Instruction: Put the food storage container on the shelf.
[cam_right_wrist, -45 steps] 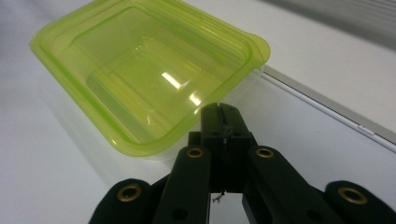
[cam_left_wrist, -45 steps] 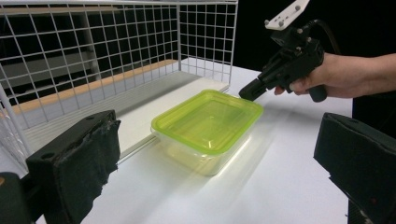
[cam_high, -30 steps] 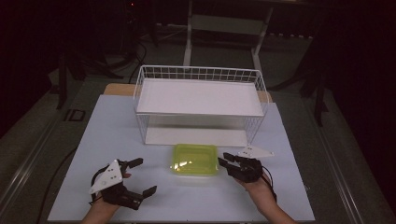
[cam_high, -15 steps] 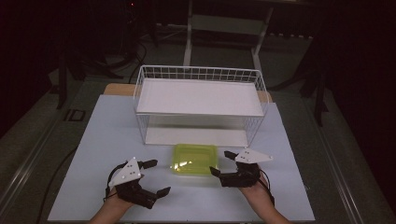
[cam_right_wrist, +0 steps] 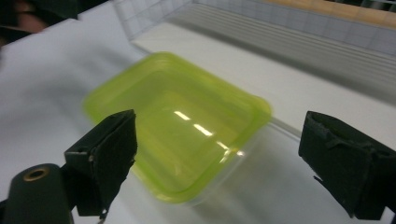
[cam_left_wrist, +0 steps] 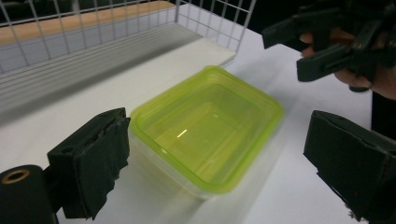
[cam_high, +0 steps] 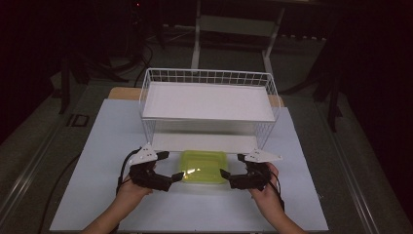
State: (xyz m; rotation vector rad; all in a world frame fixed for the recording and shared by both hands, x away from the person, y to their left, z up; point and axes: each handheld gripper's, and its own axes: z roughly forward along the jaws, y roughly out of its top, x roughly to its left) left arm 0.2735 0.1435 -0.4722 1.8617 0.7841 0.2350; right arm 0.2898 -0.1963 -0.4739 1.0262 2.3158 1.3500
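Note:
A yellow-green lidded plastic container [cam_high: 203, 166] lies flat on the white table, just in front of the wire rack. My left gripper [cam_high: 174, 165] is open at the container's left edge, one jaw on each side of its near-left corner. The left gripper view has the container [cam_left_wrist: 205, 130] between the wide-open pads [cam_left_wrist: 93, 158]. My right gripper [cam_high: 230, 165] is open at the container's right edge. In the right gripper view the container [cam_right_wrist: 177, 126] sits between and just beyond the pads [cam_right_wrist: 107, 154]. Neither gripper holds anything.
A white wire rack [cam_high: 209, 78] with an upper shelf and a low shelf stands behind the container. The white table top [cam_high: 97, 146] extends to both sides and toward the front. The right gripper [cam_left_wrist: 327, 42] shows at the top right of the left gripper view.
Both grippers have closed in on the container from the sides. The left one moved right and forward from the table's front left. The container has not moved.

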